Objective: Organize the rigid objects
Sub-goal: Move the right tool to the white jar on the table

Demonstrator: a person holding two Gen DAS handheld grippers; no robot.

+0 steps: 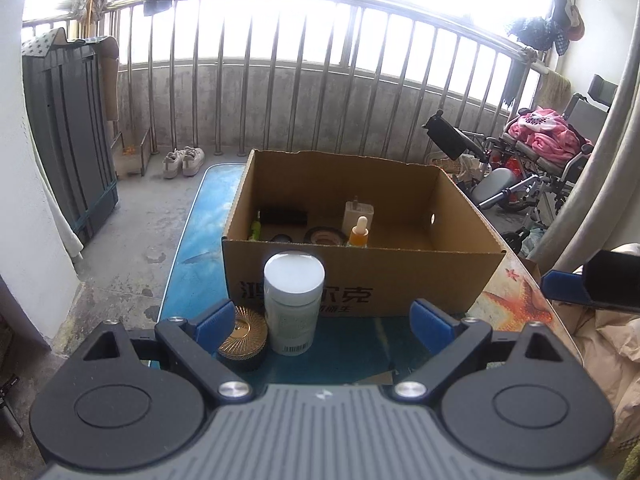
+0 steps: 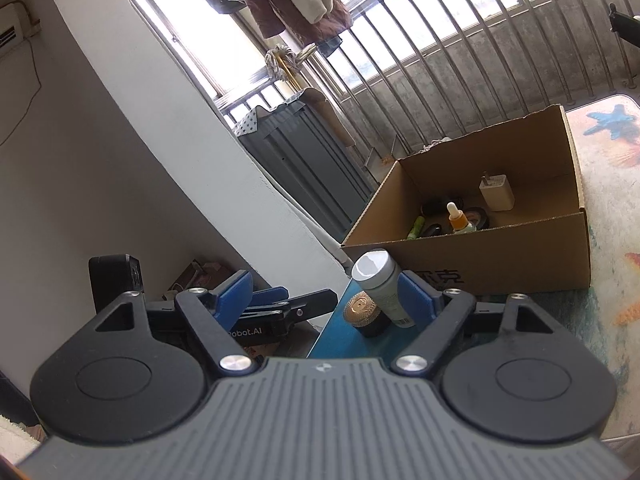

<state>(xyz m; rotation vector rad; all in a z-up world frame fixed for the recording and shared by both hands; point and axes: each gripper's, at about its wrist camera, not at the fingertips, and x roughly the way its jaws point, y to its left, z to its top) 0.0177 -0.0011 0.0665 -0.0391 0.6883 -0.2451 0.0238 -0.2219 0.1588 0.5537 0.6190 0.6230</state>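
Note:
A white-capped bottle (image 1: 293, 304) stands on the table in front of an open cardboard box (image 1: 360, 276). A gold-topped black jar (image 1: 243, 338) sits just left of it. My left gripper (image 1: 325, 322) is open, the bottle and jar between its blue fingers, not touched. The box holds a white charger (image 1: 358, 215), an orange dropper bottle (image 1: 359, 234), a tape roll (image 1: 325, 236) and dark items. My right gripper (image 2: 326, 294) is open and empty; the bottle (image 2: 382, 290) and jar (image 2: 365, 314) lie ahead near its right finger. The left gripper (image 2: 276, 306) shows in the right wrist view.
The table (image 1: 200, 248) has a blue sea print and ends at the left over a concrete floor. A metal railing (image 1: 320, 80) runs behind. A wheelchair (image 1: 532, 160) with pink cloth stands at right; a grey cabinet (image 1: 68, 140) at left. Bedding (image 1: 608, 360) lies lower right.

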